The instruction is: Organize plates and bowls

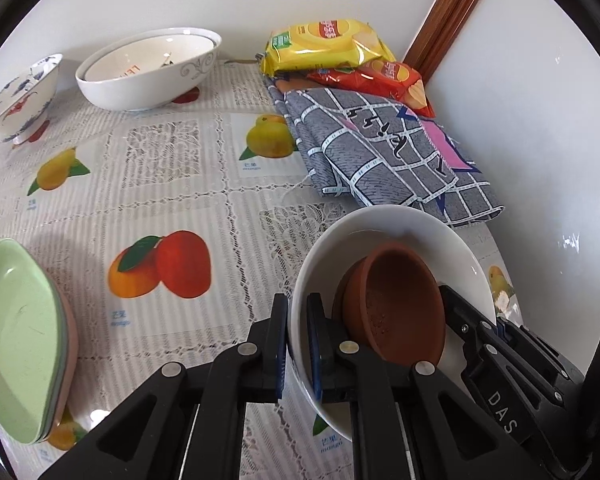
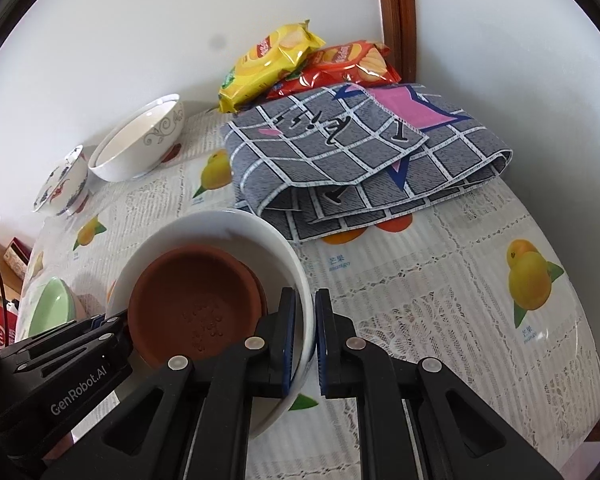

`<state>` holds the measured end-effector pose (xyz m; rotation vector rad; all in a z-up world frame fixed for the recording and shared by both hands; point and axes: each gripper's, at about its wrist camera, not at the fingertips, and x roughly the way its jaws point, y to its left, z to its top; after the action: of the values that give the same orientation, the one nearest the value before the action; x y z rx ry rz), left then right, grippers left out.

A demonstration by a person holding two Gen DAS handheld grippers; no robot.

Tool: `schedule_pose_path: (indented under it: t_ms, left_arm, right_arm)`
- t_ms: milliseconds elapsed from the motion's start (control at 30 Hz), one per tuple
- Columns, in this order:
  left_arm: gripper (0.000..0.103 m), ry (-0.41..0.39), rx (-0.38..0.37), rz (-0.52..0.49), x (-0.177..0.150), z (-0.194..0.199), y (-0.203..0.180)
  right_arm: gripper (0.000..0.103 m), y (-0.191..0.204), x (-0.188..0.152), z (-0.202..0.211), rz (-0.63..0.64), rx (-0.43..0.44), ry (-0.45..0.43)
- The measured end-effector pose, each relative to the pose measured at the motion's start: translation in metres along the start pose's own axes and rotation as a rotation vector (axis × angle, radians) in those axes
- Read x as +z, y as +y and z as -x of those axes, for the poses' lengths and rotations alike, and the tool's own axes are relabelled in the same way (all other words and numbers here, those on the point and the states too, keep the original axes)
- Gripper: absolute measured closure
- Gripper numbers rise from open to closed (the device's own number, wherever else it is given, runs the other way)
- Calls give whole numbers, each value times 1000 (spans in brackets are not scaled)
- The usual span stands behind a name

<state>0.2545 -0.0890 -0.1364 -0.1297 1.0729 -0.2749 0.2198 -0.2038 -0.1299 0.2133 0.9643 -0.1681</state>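
I have both tongs clamped on the same white bowl (image 1: 396, 240), one on each side of its rim. My left tongs (image 1: 298, 344) are closed down on the bowl's left wall, one blue-padded finger outside and one inside; my right tongs (image 2: 304, 340) grip the opposite wall the same way, narrowed to the thickness of the rim. From the left wrist camera I can see the right tool's black body reaching in at the bowl's far edge. Inside the white bowl, terracotta dishes (image 2: 196, 304) lie nested and tilted, the top one showing a rough brown floor. The white bowl is tilted over the near part of the bench (image 2: 440, 300), which is covered by a lace-patterned cloth printed with mangoes; I cannot tell whether the bowl touches it. At the back, by the wall, a large white bowl with grey scrollwork (image 1: 148, 72) holds another bowl nested inside it, and just to its left sits a small blue-and-red painted bowl (image 1: 20, 96). At the bench's left edge is a stack of shallow plates (image 1: 20, 336), pale green on top with pink beneath. A folded grey checked cloth (image 2: 364, 156) lies beyond the white bowl toward the corner, and a yellow snack bag (image 2: 268, 64) and a red snack bag (image 2: 340, 68) rest behind it against the wall.
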Motion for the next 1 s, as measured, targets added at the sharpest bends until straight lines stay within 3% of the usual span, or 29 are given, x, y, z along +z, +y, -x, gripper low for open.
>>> schedule_pose_path:
  t_ms: [633,1000]
  left_arm:
    - [93,-110,14,13,-1,79,27]
    - [93,-142,43,35,-4,103,51]
  right_arm:
    - [93,51,3,61,36,48,-89]
    - [93,83,2,75,70,76,-110]
